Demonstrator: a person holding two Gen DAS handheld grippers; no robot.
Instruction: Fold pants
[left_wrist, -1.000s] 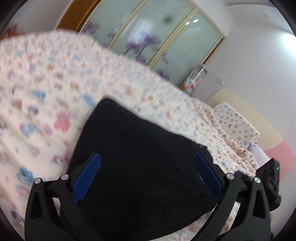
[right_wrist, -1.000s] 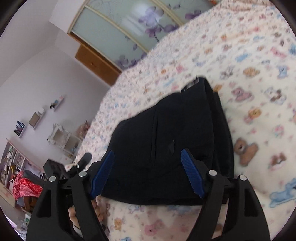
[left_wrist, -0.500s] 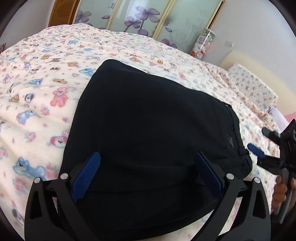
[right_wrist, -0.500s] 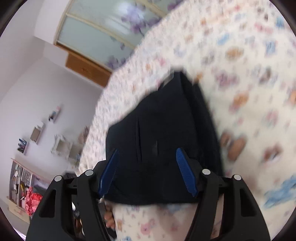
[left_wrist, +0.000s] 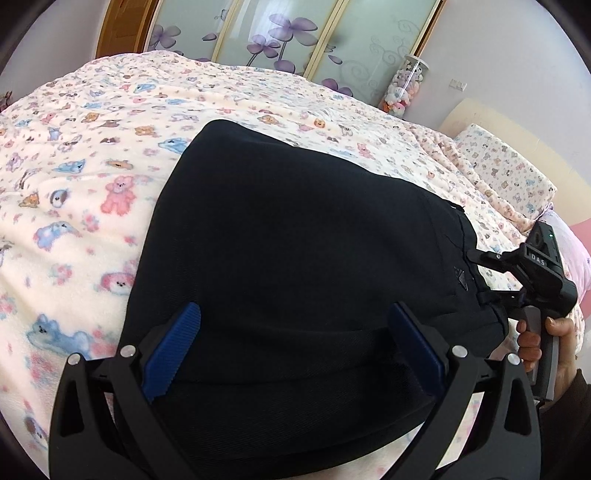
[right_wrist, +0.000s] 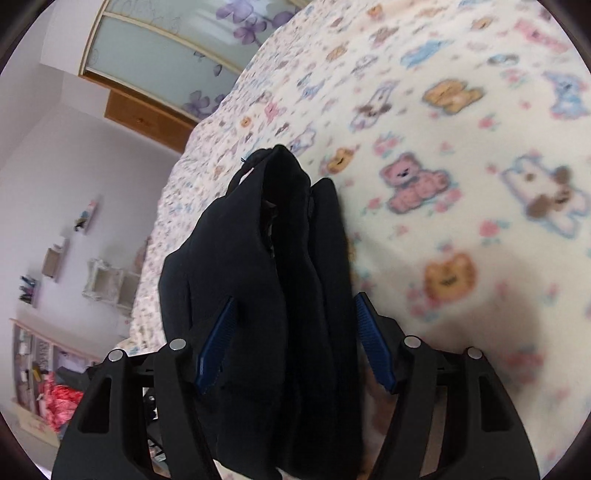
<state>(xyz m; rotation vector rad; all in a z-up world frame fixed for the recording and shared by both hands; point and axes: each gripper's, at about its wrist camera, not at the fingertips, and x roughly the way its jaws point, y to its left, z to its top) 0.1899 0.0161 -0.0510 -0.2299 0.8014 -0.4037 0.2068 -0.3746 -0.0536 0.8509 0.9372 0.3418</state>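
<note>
Black pants lie folded into a thick stack on a bed with a teddy-bear blanket. My left gripper is open wide over the stack's near edge, and its blue pads rest on top of the cloth. My right gripper straddles the stack's side edge, with a pad pressed against each face of the layers. In the left wrist view the right gripper sits at the pants' right side, held by a hand.
The blanket spreads wide to the left and beyond the pants. A pillow and headboard lie at the right. Sliding wardrobe doors stand behind the bed. Wall shelves and a low cabinet show past the bed's edge.
The right gripper moved in and down onto the stack's side, and its jaws narrowed around the layers. The left gripper sank slightly and rolled, then held still.
</note>
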